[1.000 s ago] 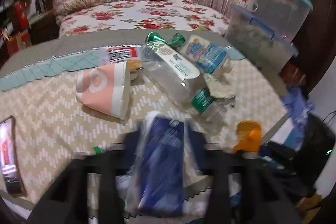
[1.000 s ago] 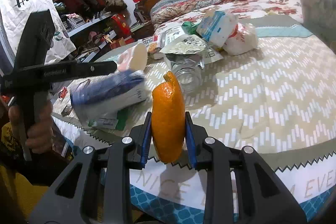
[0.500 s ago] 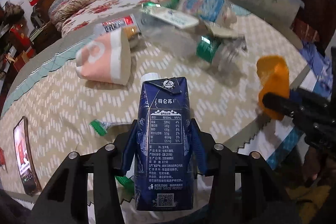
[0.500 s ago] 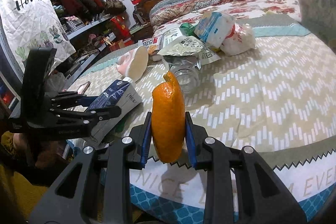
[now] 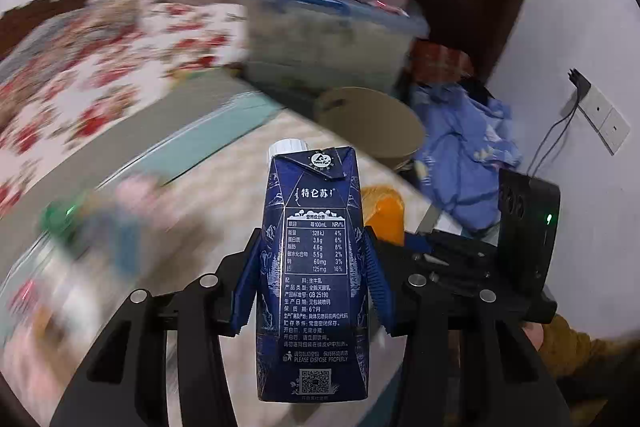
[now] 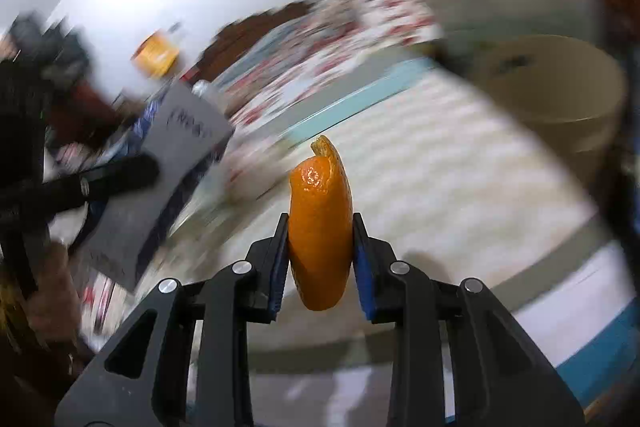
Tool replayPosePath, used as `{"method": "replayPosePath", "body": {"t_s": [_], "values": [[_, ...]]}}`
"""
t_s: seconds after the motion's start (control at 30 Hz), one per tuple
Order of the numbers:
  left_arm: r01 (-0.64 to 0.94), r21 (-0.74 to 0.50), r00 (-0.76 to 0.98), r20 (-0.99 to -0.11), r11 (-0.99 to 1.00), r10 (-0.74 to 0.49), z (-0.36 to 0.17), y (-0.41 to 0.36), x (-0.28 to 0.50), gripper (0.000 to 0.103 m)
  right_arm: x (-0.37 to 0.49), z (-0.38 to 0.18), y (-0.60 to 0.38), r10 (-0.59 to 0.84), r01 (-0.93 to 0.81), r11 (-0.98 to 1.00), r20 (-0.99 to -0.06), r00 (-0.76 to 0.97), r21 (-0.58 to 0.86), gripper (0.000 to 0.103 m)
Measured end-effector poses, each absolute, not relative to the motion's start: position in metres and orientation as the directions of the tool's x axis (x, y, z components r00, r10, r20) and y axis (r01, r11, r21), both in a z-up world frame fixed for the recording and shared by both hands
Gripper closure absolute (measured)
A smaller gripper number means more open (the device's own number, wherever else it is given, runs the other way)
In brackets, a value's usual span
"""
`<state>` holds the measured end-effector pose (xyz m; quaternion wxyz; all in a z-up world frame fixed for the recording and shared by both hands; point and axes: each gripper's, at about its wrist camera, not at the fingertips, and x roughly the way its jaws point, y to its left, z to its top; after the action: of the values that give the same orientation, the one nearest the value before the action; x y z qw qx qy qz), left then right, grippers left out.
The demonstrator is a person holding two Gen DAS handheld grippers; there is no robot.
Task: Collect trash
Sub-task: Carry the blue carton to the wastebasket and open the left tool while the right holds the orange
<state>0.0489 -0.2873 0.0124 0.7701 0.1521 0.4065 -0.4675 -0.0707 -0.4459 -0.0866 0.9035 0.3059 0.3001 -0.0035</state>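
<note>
Right wrist view: the right gripper [image 6: 320, 247] is clamped on an orange peel [image 6: 320, 227], its long axis upright along the fingers, and the beige bin [image 6: 560, 91] lies far right beyond the table edge [image 6: 460, 155]. This hand looks nearer the bin. In the left wrist view the left gripper [image 5: 314, 279] is closed on a blue milk carton [image 5: 314, 267], upright, with the bin [image 5: 372, 123] far and slightly right. Both tools point forward, roughly level.

Beige bin [image 6: 560, 95] mouth unobstructed
</note>
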Motion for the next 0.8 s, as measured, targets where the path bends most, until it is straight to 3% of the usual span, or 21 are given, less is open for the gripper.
{"method": "replayPosePath", "body": {"t_s": [0.17, 0.37, 0.43, 0.47, 0.6, 0.8], "values": [[0.836, -0.283, 0.060, -0.805, 0.471, -0.590, -0.018, -0.409, 0.091, 0.058, -0.063, -0.093, -0.542, 0.043, 0.367, 0.763, -0.608, 0.793, 0.532, 0.071], [0.808, -0.296, 0.042, -0.834, 0.509, -0.551, -0.055, -0.498, 0.117, 0.057, -0.030, -0.101, -0.598, -0.022, 0.432, 0.781, -0.672, 0.740, 0.450, 0.068], [0.780, -0.298, 0.054, -0.843, 0.550, -0.535, -0.066, -0.516, 0.127, 0.047, -0.021, -0.106, -0.609, -0.045, 0.457, 0.785, -0.696, 0.716, 0.419, 0.040], [0.773, -0.295, 0.059, -0.848, 0.562, -0.527, -0.069, -0.521, 0.129, 0.032, -0.016, -0.107, -0.617, -0.048, 0.466, 0.779, -0.702, 0.711, 0.420, 0.037], [0.761, -0.281, 0.115, -0.828, 0.585, -0.548, -0.059, -0.522, 0.135, 0.031, -0.036, -0.098, -0.619, -0.113, 0.493, 0.761, -0.661, 0.742, 0.423, 0.036], [0.768, -0.319, 0.123, -0.777, 0.555, -0.617, -0.024, -0.455, 0.123, 0.031, -0.066, -0.082, -0.596, -0.153, 0.485, 0.754, -0.599, 0.786, 0.444, 0.036]]}}
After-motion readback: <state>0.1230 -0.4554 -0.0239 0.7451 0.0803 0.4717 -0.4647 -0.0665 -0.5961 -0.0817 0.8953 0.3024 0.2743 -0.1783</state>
